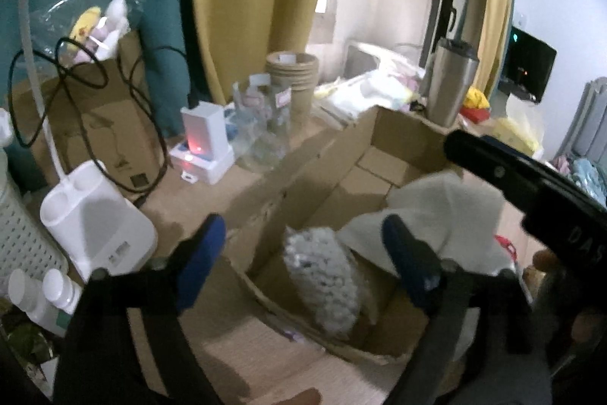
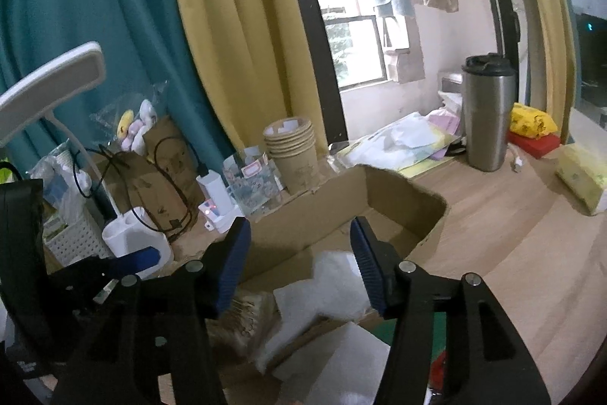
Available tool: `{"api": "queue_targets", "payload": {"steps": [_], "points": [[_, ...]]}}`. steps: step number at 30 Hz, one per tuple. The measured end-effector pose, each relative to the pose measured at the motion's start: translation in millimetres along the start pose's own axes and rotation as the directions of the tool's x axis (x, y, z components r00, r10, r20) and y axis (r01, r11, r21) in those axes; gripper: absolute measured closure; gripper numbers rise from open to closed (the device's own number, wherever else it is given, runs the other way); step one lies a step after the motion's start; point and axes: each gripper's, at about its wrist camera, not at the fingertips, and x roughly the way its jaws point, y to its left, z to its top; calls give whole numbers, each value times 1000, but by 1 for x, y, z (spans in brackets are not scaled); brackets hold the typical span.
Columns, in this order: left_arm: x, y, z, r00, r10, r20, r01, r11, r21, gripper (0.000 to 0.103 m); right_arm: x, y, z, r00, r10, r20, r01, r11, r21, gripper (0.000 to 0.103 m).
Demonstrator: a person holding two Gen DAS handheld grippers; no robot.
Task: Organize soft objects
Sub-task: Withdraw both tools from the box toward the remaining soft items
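An open cardboard box [image 1: 402, 135] lies on the wooden table. Inside it lie a grey-white fluffy cloth [image 1: 322, 279] and a white foam sheet [image 1: 436, 215]. My left gripper [image 1: 303, 245] is open and empty, hovering just above the box's near end. The right gripper's black arm [image 1: 531, 185] crosses the right side of the left wrist view. In the right wrist view my right gripper [image 2: 299, 253] is open and empty above the box [image 2: 402, 196], over white foam sheets [image 2: 322, 287]. The left gripper [image 2: 114, 268] shows at the left there.
A steel tumbler [image 2: 489, 112], a stack of paper cups [image 2: 292, 150], clear glass jars [image 1: 265, 124], a white charger [image 1: 201, 143], a white lamp base [image 1: 95, 219], a brown bag with cables [image 1: 98, 112] and a tissue pack [image 2: 584, 177] surround the box.
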Motion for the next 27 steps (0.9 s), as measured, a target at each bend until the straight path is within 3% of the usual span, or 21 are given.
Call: {"api": "queue_targets", "payload": {"steps": [27], "points": [[-52, -18, 2, 992, -30, 122, 29, 1000, 10, 9, -84, -32, -8, 988, -130, 87, 129, 992, 8, 45]]}}
